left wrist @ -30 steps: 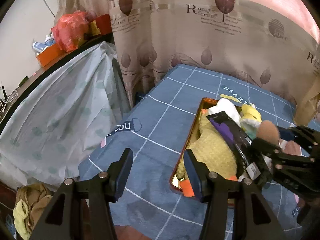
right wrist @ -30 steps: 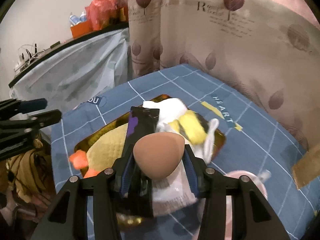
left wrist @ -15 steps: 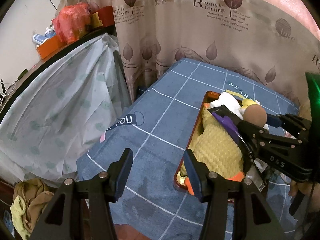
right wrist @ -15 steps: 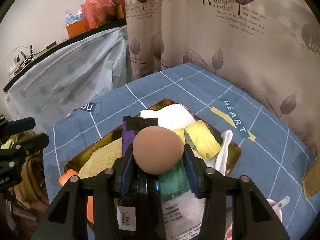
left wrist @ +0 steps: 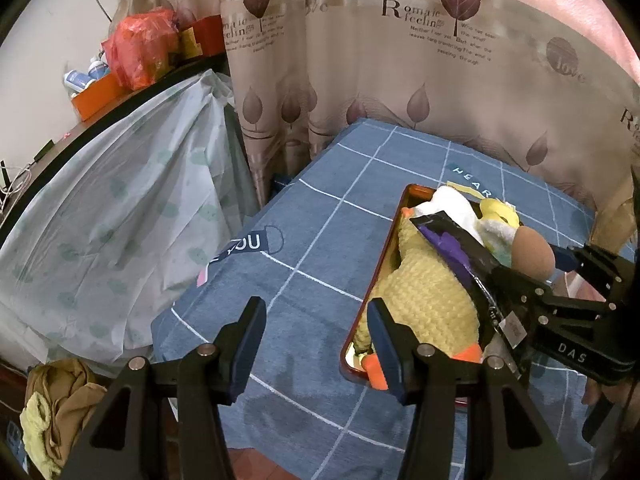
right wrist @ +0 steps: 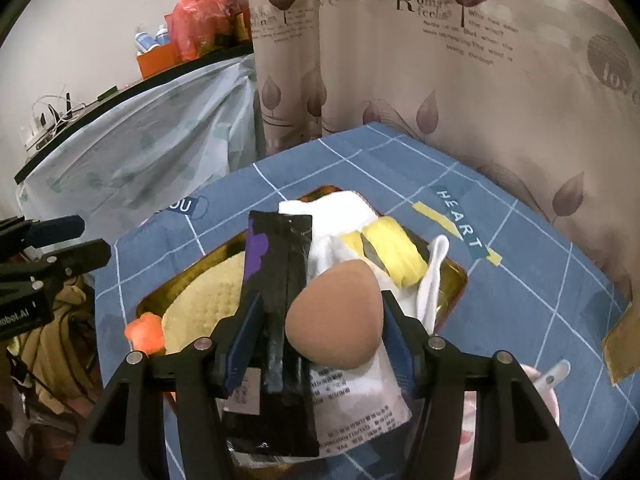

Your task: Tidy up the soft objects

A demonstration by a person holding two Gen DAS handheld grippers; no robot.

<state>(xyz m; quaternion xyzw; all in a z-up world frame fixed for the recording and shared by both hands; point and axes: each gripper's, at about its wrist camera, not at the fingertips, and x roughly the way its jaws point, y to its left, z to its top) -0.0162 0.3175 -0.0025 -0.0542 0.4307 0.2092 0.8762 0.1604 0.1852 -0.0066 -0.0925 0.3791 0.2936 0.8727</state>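
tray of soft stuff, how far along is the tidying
Mostly filled: the tray already holds a yellow knitted toy, white cloth, a yellow roll and a black packet. In hand: the brown sponge sits between the right hand-held gripper's jaws, which have just been opening above the pile. Left: letting it settle. The left hand-held gripper is open and empty.

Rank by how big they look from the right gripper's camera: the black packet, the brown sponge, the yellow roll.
1. black packet, largest
2. brown sponge
3. yellow roll, smallest

The sponge sits nearest the camera, so its lead over the roll is unsure.
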